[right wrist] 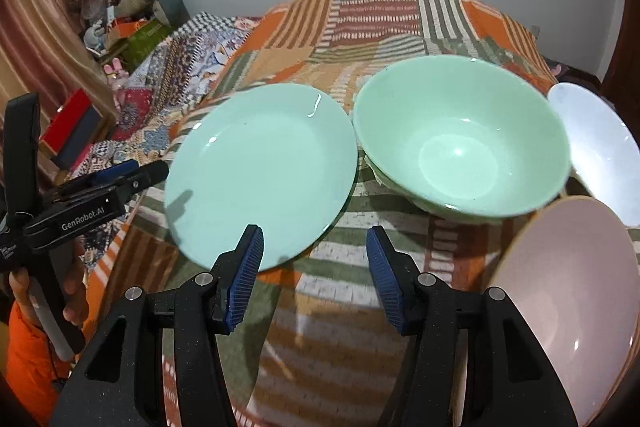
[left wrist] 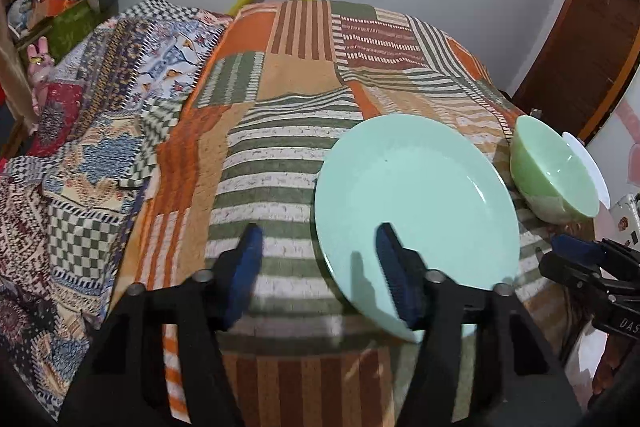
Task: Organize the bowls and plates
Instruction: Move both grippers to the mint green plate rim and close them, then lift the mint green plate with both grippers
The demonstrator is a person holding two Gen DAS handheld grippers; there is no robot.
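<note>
My left hand-held gripper (left wrist: 318, 247) and right hand-held gripper (right wrist: 316, 247) both hang apart, empty, over the green plate (right wrist: 260, 171).

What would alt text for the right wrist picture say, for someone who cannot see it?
Open blue-padded tongs hover empty above a patchwork cloth, near a mint plate and a green bowl. A pink bowl and a white dish sit at the right; the other hand's tongs enter from the left.
</note>
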